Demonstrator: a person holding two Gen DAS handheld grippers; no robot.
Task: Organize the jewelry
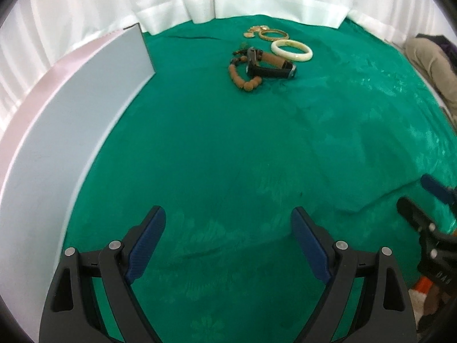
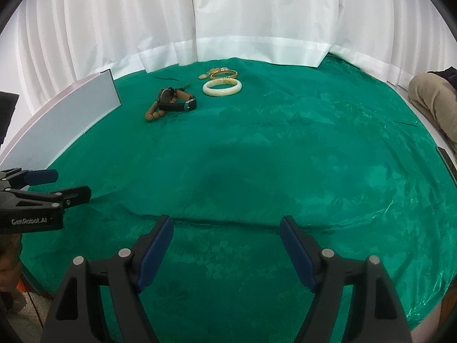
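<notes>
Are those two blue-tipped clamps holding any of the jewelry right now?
No. The left gripper and right gripper are both open and empty; the watch and white bangle lie untouched on the green cloth.

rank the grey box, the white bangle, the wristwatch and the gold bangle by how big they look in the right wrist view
1. grey box, by far the largest, though it also reaches nearest the camera.
2. wristwatch and white bangle look about alike; no ranking between them.
3. gold bangle, smallest, but it lies farthest back.
</notes>
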